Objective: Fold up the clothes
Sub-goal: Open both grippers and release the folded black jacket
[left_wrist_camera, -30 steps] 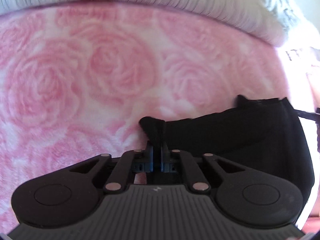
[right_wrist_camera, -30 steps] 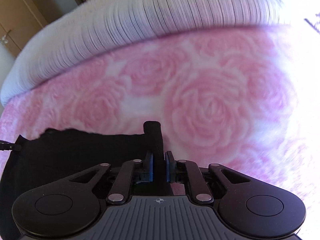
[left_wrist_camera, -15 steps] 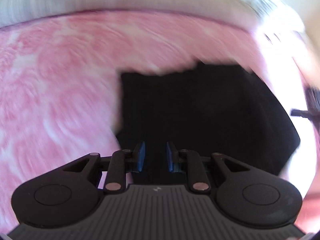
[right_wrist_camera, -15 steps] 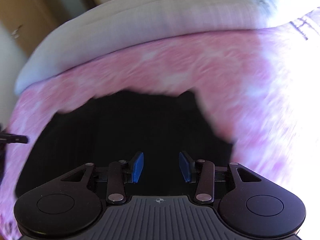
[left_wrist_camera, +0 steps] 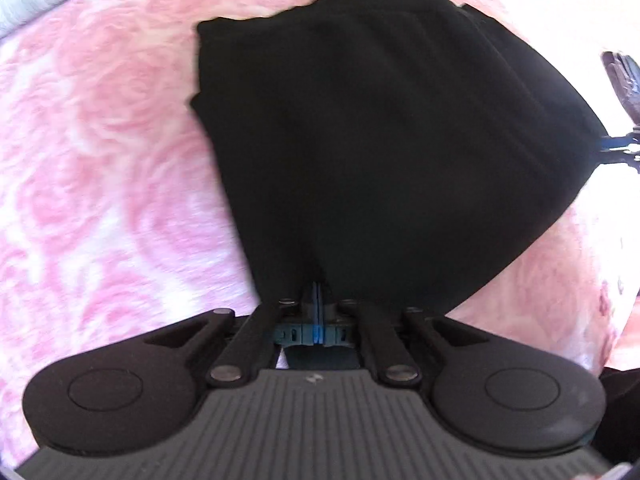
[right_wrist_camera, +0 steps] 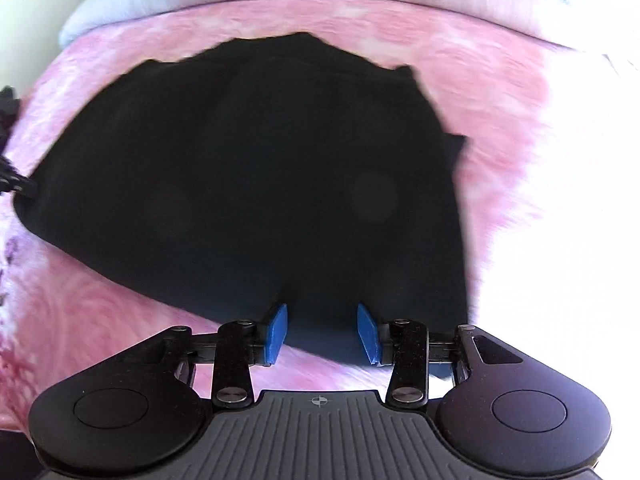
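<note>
Black garment (left_wrist_camera: 380, 140) is seen laid flat on a rose-patterned pink bedspread (left_wrist_camera: 100, 160), spread out just ahead of both sets of jaws, its near hem directly beneath them. The left gripper (left_wrist_camera: 316, 300) is shown with jaws pressed together at that hem; whether cloth is pinched between them cannot be told. The right gripper (right_wrist_camera: 322, 332) is held with jaws spread, the hem lying between them ungripped. A fold appears to have been laid down. Next, a fresh edge would need to be gripped by both for another fold.
</note>
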